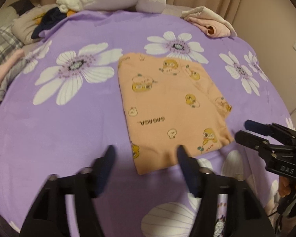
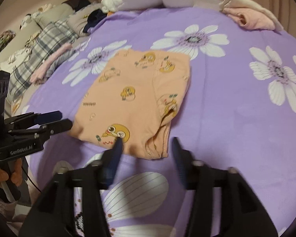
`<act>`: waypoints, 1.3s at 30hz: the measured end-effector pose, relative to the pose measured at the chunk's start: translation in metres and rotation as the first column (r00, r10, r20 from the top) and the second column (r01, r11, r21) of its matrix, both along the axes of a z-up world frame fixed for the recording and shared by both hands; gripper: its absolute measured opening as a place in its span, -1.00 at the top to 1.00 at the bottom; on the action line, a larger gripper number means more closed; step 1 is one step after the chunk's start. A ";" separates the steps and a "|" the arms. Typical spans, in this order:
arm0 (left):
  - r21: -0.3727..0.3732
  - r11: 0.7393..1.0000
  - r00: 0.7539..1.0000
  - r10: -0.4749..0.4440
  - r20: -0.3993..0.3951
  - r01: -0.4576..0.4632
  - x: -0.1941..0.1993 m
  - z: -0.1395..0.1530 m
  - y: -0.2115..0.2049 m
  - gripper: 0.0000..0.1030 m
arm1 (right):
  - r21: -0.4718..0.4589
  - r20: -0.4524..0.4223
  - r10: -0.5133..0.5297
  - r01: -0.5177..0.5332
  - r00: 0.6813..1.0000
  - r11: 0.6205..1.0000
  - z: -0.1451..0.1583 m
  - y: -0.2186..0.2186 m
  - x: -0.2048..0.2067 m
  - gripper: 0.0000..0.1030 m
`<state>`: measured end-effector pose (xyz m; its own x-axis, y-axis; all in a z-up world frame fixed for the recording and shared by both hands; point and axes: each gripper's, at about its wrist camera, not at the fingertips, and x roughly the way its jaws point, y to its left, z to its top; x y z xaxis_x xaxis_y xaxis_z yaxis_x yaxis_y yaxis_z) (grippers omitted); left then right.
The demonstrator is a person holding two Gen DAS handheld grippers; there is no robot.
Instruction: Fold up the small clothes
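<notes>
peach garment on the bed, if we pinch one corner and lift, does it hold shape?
Probably not: the peach garment is thin knit lying in soft folded layers, so it would likely droop and unfold. It looks light. On the purple sheet, a push would likely bunch it rather than slide it.

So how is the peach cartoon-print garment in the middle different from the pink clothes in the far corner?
The peach cartoon-print garment lies spread flat mid-bed in a neat folded rectangle; the pink clothes sit bunched in a small pile at the far right edge. The peach one carries yellow cartoon prints; the pink ones look plain. Both rest on the purple flowered bedsheet, untouched by either gripper.
</notes>
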<state>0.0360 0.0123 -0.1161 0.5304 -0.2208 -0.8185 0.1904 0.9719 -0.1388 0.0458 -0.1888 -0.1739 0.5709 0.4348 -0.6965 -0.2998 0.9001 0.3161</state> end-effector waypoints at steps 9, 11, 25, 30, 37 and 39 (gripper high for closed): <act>0.025 0.998 0.998 0.060 -0.011 -0.060 0.000 0.022 -0.002 -0.60 | -0.011 0.010 -0.096 0.096 0.995 0.995 0.035 -0.016 -0.015 -0.51; 0.039 0.996 0.997 0.075 0.008 -0.075 -0.002 0.031 -0.001 -0.65 | -0.005 0.014 -0.104 0.104 0.994 0.995 0.042 -0.019 -0.018 -0.64; 0.093 0.988 0.989 0.115 0.091 -0.123 -0.026 0.096 -0.001 -0.93 | -0.006 0.130 -0.179 0.181 0.975 0.983 0.105 -0.018 -0.045 -1.00; 0.125 0.984 0.988 0.115 0.100 -0.127 -0.032 0.098 -0.004 -0.94 | -0.037 0.094 -0.160 0.164 0.983 0.986 0.095 -0.007 -0.048 -1.00; 0.125 0.984 0.988 0.111 0.105 -0.124 -0.035 0.099 -0.007 -0.94 | -0.053 0.107 -0.146 0.153 0.983 0.987 0.098 -0.002 -0.052 -1.00; 0.127 0.984 0.988 0.112 0.103 -0.125 -0.036 0.099 -0.008 -0.94 | -0.054 0.111 -0.146 0.153 0.983 0.987 0.100 -0.002 -0.053 -1.00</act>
<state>-0.0002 0.0048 -0.0166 0.6232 -0.0450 -0.7808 0.0793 0.9968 0.0058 -0.0074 -0.1909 -0.0738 0.6988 0.2969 -0.6508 -0.1892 0.9541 0.2321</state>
